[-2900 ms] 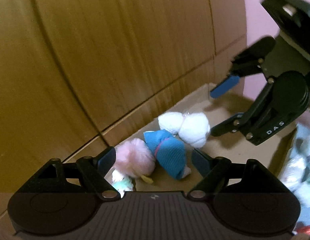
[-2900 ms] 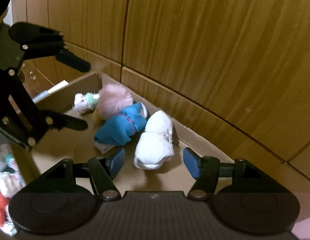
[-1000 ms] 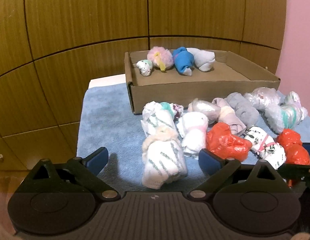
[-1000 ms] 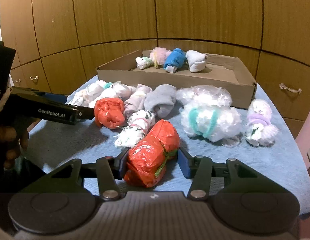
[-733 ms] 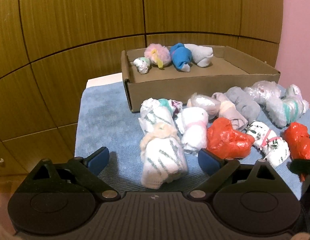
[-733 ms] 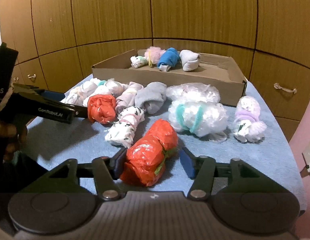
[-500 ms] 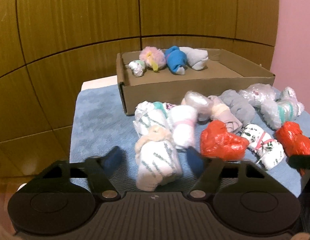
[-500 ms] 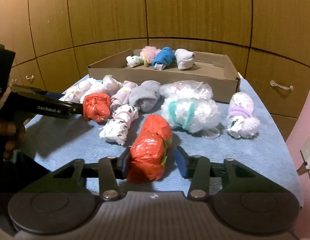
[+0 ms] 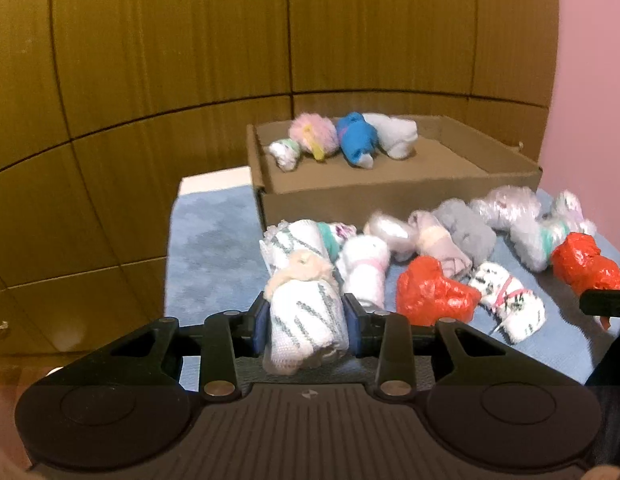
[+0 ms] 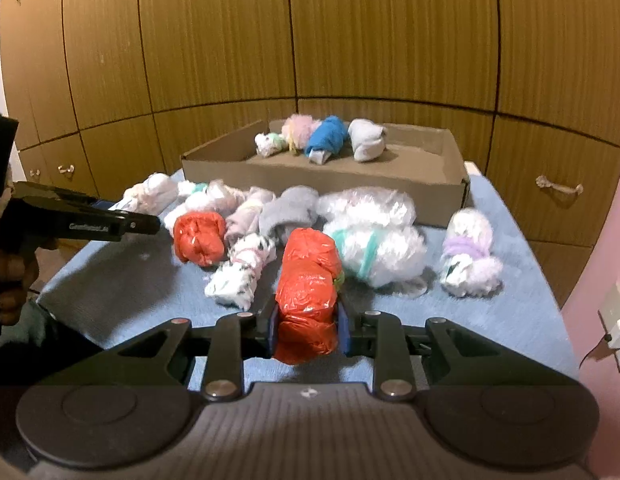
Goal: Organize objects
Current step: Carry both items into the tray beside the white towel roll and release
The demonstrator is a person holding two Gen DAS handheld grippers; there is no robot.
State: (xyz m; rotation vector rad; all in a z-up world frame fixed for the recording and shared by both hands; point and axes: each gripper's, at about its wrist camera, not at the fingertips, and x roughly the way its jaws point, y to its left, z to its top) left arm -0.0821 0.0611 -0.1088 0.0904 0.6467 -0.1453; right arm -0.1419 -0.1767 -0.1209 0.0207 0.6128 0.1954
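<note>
Both sets of jaws have come in since a second ago, when they stood wide around their bundles. At 6 o'clock in the left wrist view, the left gripper (image 9: 306, 322) is closing on a white roll (image 9: 304, 320) with grey stripes and a beige top, its blue pads against both sides of the roll. At 6 o'clock in the right wrist view, the right gripper (image 10: 307, 330) is clamped tight on a red bundle (image 10: 308, 300), which now sits higher against the blue cloth (image 10: 510, 320) covering the surface. Seen from the left, a second red bundle (image 9: 432, 294) lies just beside the roll toward 3 o'clock, touching a white roll with pink ties (image 9: 508, 300). From the right wrist, the left gripper's black frame (image 10: 90, 220) enters at 9 o'clock, with part of a hand (image 10: 8, 276) behind it. Farther out, toward 12 o'clock, more bundles lie in a loose row: a grey one (image 10: 290, 208), clear-wrapped ones (image 10: 366, 204), one with a teal band (image 10: 374, 256), and at 2 o'clock one with a purple band (image 10: 468, 256), apart from the rest. Beyond them stands a cardboard box (image 10: 322, 184), holding four bundles along its far wall: a small white-green one (image 10: 270, 144), pink (image 10: 296, 128), blue (image 10: 326, 138) and white (image 10: 366, 144). Wooden cupboards (image 10: 350, 32) close the background.
</note>
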